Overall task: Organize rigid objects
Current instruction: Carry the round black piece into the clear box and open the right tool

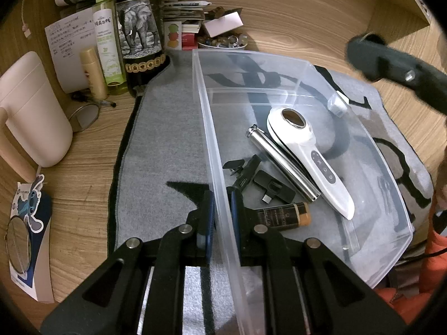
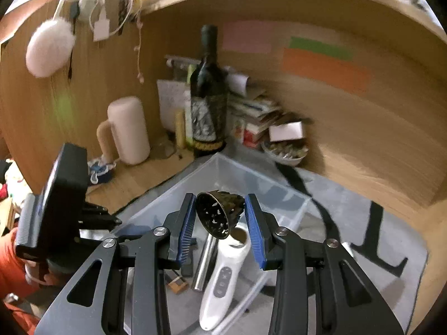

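Note:
A clear plastic bin (image 1: 212,145) lies on a grey mat (image 1: 164,139). My left gripper (image 1: 222,215) is shut on its near side wall, one blue pad on each side. Inside lie a white handheld device (image 1: 304,150), a steel tube (image 1: 282,162), black clip parts (image 1: 245,170), a black adapter (image 1: 275,187) and a small brown bottle (image 1: 285,215). In the right wrist view my right gripper (image 2: 220,217) is shut on a dark perforated metal cone (image 2: 219,215), held in the air above the bin (image 2: 251,178) and the white device (image 2: 223,273).
A wine bottle (image 1: 139,36), a green spray bottle (image 1: 107,42), a cream mug (image 1: 30,109) and a bowl of trinkets (image 1: 223,42) crowd the back left corner. A round mirror (image 1: 18,248) lies at the left edge. Wooden walls (image 2: 349,139) close in the desk.

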Demonstrator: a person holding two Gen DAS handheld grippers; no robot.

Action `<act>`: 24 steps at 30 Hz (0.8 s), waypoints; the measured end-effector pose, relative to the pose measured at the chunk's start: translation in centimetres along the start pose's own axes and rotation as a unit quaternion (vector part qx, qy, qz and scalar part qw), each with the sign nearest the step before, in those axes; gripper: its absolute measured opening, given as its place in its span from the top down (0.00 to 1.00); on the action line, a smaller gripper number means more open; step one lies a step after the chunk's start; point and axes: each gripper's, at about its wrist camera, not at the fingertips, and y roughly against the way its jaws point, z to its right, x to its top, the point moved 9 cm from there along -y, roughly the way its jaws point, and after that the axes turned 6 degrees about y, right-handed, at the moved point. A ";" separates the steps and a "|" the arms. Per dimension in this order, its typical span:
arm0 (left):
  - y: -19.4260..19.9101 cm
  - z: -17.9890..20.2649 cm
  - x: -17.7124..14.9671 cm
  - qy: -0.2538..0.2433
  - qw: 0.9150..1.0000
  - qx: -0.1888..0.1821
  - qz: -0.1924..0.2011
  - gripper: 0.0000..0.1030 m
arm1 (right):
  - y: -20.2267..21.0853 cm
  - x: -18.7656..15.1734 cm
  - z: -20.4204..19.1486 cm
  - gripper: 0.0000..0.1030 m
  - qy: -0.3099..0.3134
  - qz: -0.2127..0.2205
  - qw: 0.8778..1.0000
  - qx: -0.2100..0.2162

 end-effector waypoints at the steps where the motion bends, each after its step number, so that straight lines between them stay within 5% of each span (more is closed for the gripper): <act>1: 0.0 0.1 0.0 0.000 1.000 -0.001 0.000 0.89 | -0.6 -0.3 -0.3 0.68 0.003 -0.010 1.000 0.004; 15: -0.1 -0.2 0.0 0.000 1.000 -0.008 0.000 0.88 | -5.6 -4.5 -3.2 0.68 0.047 -0.118 0.990 0.054; 24: -0.1 -0.2 0.0 0.002 1.000 -0.011 0.001 0.88 | -6.3 -5.2 -3.6 0.68 0.066 -0.141 0.987 0.045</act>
